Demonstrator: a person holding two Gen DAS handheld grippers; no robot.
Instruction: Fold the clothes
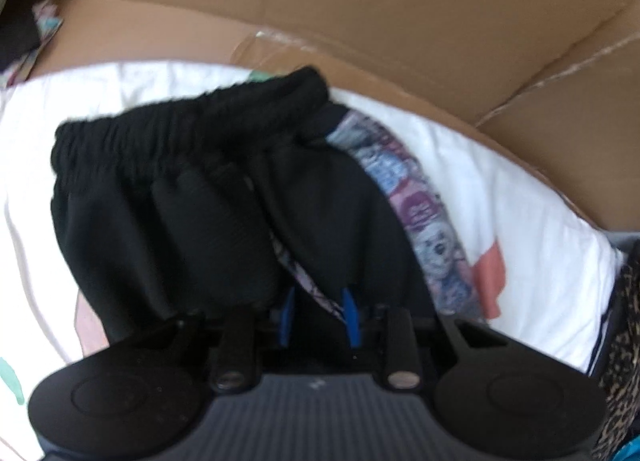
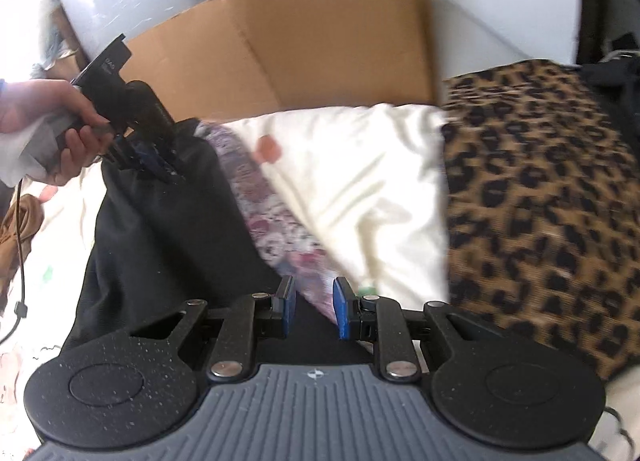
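Black shorts (image 1: 192, 189) with a gathered elastic waistband hang from my left gripper (image 1: 318, 313), which is shut on them; cloth hides most of its blue pads. In the right wrist view a hand (image 2: 48, 117) holds that left gripper (image 2: 156, 165) at the upper left, and the black shorts (image 2: 160, 253) run from it down to my right gripper (image 2: 315, 311). The right gripper's blue pads stand a little apart with black cloth and a patterned strip (image 2: 272, 221) between them. The same patterned strip (image 1: 424, 213) lies along the shorts' right side.
White bedding (image 2: 360, 181) lies under the shorts, with a leopard-print blanket (image 2: 540, 201) to its right. An open cardboard box (image 1: 400, 13) stands behind. A brown garment (image 2: 20, 229) and a thin cable (image 2: 22, 261) are at the far left.
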